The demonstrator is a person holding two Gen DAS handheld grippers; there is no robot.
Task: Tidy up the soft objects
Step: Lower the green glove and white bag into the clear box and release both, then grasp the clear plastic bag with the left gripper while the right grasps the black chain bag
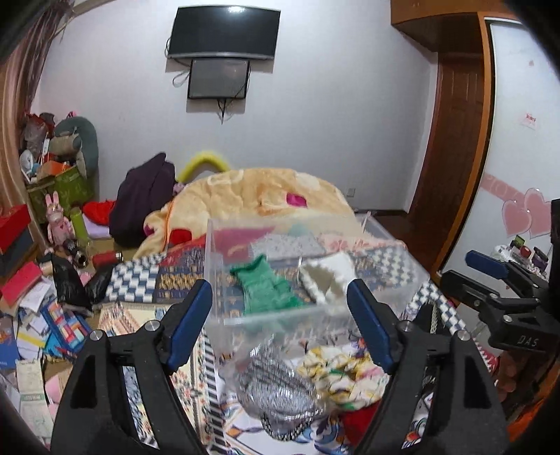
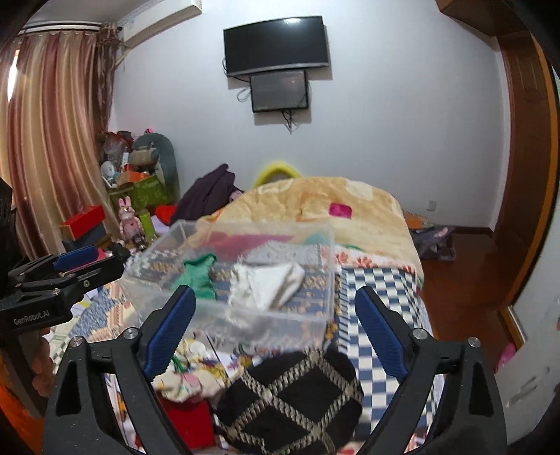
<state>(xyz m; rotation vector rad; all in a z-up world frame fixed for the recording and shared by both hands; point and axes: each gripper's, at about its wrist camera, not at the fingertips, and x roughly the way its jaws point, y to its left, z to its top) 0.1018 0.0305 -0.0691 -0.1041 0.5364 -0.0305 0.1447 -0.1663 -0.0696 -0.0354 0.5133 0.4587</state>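
Left of the clear box (image 1: 280, 280) on the bed, the left tongs (image 1: 280, 315) hang apart and empty. Inside it lie a green cloth (image 1: 266, 285) and a white one (image 1: 327, 276), light and limp, best pinched at a bunched fold. Right of them the right tongs (image 2: 276, 322) gape empty too.

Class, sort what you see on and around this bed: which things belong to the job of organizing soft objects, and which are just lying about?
Belong to the job:
clear box
green cloth
white cloth
black-and-white cloth
floral cloth
left gripper, open
right gripper, open

Just lying about:
TV
blanket
toy rabbit
curtain
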